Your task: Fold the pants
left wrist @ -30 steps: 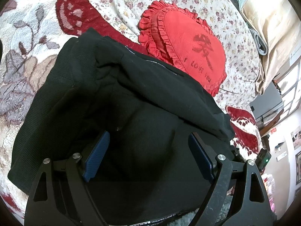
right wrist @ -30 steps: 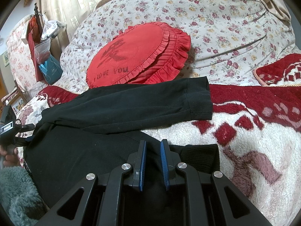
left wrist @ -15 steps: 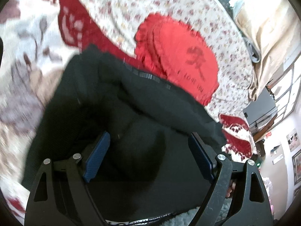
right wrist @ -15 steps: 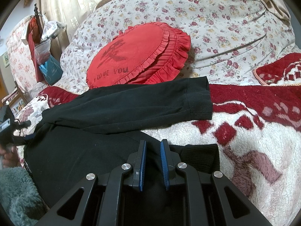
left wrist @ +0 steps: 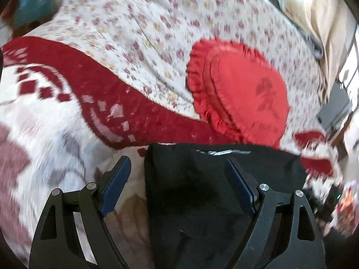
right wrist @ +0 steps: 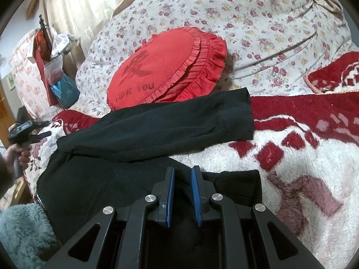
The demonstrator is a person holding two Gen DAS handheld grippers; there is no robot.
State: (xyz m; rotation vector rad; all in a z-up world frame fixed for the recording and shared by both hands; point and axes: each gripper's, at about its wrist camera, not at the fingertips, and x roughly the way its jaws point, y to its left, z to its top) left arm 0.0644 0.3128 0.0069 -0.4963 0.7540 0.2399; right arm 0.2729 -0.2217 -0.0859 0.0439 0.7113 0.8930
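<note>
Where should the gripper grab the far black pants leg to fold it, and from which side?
Probably at the ribbed cuff of the far leg of the black pants. It lies flat on the blanket with its end free and nothing on top, so coming from the open cuff end, pads above and below the edge, looks easiest.

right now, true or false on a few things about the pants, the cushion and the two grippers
1. The black pants lie on the blanket. True.
2. The cushion is blue. False: it is red, with a ruffled edge.
3. The left gripper has its jaws wide apart. True.
4. The right gripper is wide open. False: its jaws stand close together over black cloth.
5. Both pant legs are stacked. False: they lie apart.
</note>
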